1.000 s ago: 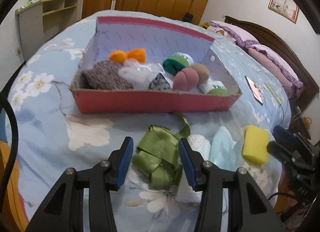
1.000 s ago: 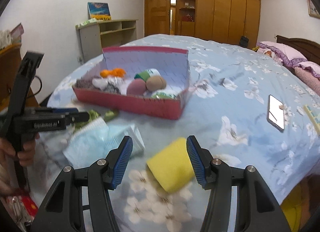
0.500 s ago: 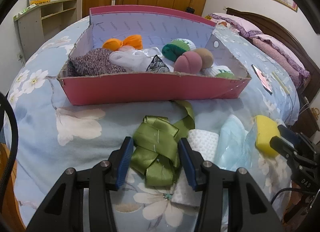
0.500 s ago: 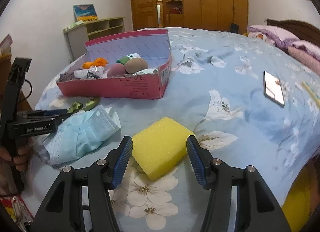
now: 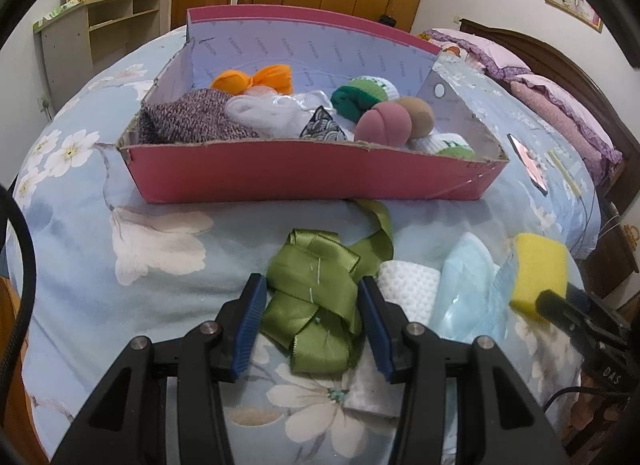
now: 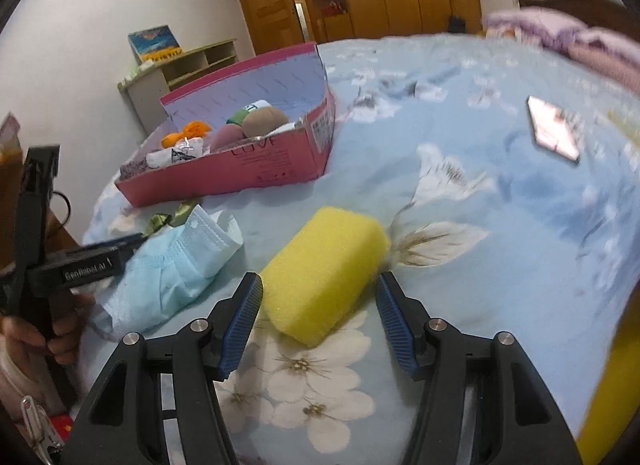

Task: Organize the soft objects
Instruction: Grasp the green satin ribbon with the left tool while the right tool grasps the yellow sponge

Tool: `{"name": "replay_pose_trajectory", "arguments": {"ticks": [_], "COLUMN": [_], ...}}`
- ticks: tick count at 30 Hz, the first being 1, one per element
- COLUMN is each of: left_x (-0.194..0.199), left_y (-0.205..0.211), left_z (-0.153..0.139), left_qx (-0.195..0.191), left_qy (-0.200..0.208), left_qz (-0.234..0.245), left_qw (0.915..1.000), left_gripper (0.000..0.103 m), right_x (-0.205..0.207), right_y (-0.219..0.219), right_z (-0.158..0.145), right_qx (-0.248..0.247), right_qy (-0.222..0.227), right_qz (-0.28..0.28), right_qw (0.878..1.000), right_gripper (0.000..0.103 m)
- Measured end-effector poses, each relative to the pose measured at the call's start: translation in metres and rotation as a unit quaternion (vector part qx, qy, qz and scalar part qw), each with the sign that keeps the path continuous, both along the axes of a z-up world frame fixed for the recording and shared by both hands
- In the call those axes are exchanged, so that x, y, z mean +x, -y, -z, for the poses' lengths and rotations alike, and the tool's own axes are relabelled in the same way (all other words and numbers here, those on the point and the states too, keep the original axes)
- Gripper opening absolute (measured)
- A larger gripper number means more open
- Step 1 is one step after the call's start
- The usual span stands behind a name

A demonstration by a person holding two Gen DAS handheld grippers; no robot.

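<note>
**Two grippers low over the loose things on the bed**

One pink box [image 5: 312, 179] stands on the floral bed cover [image 5: 160, 249]. In front of it lie four loose soft things: one green ribbon [image 5: 316, 297], one white cloth [image 5: 408, 285], one blue mask [image 6: 176, 265] and one yellow sponge [image 6: 324, 269].

The left gripper [image 5: 311, 329] has its fingers spread on both sides of the ribbon; the right pad seems to touch the ribbon's edge, but I cannot tell if it presses. The right gripper [image 6: 319, 321] has its fingers spread around the near end of the sponge, with a gap at the right pad. Its jaws have just been opening, with the sponge between them.

The left view looks into the box: one orange bundle [image 5: 256, 81], one grey knit piece [image 5: 192, 121], white cloth pieces, one green-and-white sock roll [image 5: 360, 97], one pink ball [image 5: 382, 127] and one brown ball [image 5: 418, 115]. It also shows the ribbon whole and the white cloth, which the right view does not.

The right view shows a hand [image 6: 28, 337] holding the left gripper at the near left, the printed side of the box, and one phone [image 6: 554, 133] far right on the cover.
</note>
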State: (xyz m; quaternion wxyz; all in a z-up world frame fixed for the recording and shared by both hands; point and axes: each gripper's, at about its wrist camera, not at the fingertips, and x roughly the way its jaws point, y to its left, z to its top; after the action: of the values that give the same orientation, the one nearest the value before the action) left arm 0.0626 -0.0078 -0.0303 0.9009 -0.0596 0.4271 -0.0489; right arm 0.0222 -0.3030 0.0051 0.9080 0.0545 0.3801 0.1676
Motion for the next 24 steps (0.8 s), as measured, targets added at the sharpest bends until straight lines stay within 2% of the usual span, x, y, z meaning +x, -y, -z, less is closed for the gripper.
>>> {"name": "replay_pose_trajectory", "arguments": {"ticks": [2, 7, 10, 12, 14, 17, 24], "left_x": [0.0, 0.0, 0.001, 0.0, 0.001, -0.001, -0.009], "left_y": [0.002, 0.003, 0.006, 0.007, 0.008, 0.008, 0.0], "left_z": [0.001, 0.001, 0.001, 0.0, -0.003, -0.007, -0.02], "left_qx": [0.004, 0.007, 0.013, 0.017, 0.018, 0.016, -0.004], "left_qy": [0.002, 0.004, 0.005, 0.006, 0.007, 0.01, 0.024], "left_qz": [0.001, 0.002, 0.003, 0.006, 0.009, 0.015, 0.015], "left_qw": [1.0, 1.0, 0.9999, 0.9998, 0.9998, 0.9997, 0.9996], "left_gripper": [0.05, 0.05, 0.049, 0.042, 0.031, 0.024, 0.02], "right_x": [0.002, -0.002, -0.004, -0.006, -0.007, -0.011, -0.021], "right_y": [-0.001, -0.009, -0.008, -0.007, -0.008, -0.012, -0.017], "right_z": [0.006, 0.008, 0.009, 0.009, 0.008, 0.005, -0.006], "right_qx": [0.021, 0.013, 0.019, 0.028, 0.028, 0.016, -0.003], "right_qy": [-0.003, 0.012, 0.017, 0.019, 0.021, 0.034, 0.069], "right_qz": [0.005, 0.004, 0.004, -0.002, -0.007, -0.011, -0.018], "right_qw": [1.0, 1.0, 1.0, 0.999, 0.999, 0.999, 0.997], "right_gripper": [0.06, 0.059, 0.052, 0.04, 0.038, 0.037, 0.035]}}
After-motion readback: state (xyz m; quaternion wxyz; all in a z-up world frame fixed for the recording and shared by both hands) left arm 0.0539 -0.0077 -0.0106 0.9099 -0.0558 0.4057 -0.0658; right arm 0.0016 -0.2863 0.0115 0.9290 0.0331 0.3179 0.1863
